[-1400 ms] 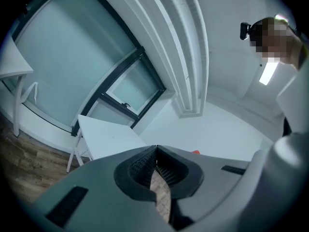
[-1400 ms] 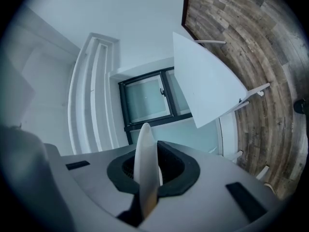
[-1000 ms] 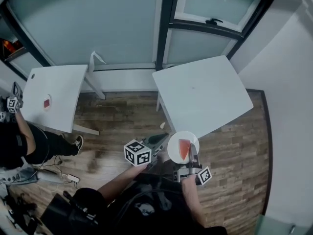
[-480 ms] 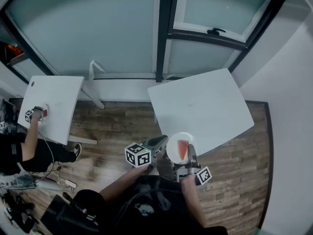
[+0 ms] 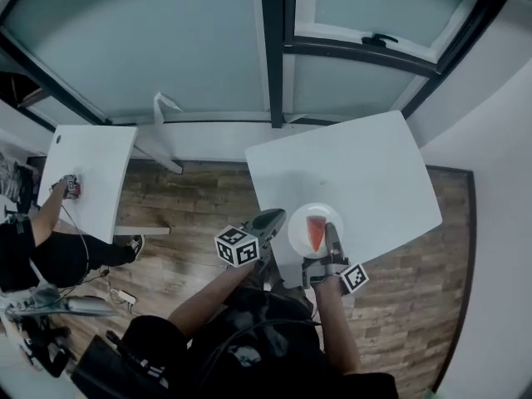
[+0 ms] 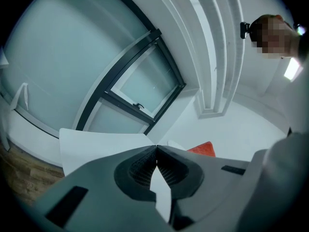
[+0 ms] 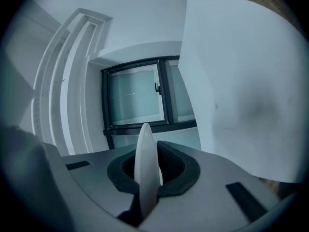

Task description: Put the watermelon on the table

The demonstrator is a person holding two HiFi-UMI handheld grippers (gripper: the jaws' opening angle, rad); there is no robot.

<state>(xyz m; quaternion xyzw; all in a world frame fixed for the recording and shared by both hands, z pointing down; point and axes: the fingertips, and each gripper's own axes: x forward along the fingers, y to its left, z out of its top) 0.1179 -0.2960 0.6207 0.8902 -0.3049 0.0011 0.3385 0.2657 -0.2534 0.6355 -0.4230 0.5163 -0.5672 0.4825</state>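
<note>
1. The right gripper [image 7: 147, 151] is clamped on the rim of a white plate [image 7: 145, 173], which stands edge-on between its jaws in the right gripper view. In the head view the same gripper [image 5: 331, 233] grips the plate [image 5: 298, 223] at its near right rim.
2. The left gripper [image 6: 155, 150] has its jaws pressed together with nothing between them. In the head view it [image 5: 278, 217] sits just left of the plate.
3. The plate holds one wedge of watermelon [image 5: 316, 233], red side up. A red corner of it [image 6: 203, 150] also shows past the left gripper's jaws.
4. By my count there are two grippers, one plate, one slice and two white tables. The nearer table [image 5: 357, 165] is in front of the person, and a second table [image 5: 91, 169] stands well apart at the left.
5. The plate is over the nearer table's near left corner, just inside the left and near edges. I cannot tell whether it rests on the top or hangs just above it.
6. From the plate, the white top runs on far and to the right.
7. A strip of wooden floor [image 5: 199, 198] lies between the two tables, and a window wall [image 5: 183, 48] stands beyond them.
8. Another person [image 5: 33, 239] at the far left reaches onto the second table, with something small and red at the hand.
</note>
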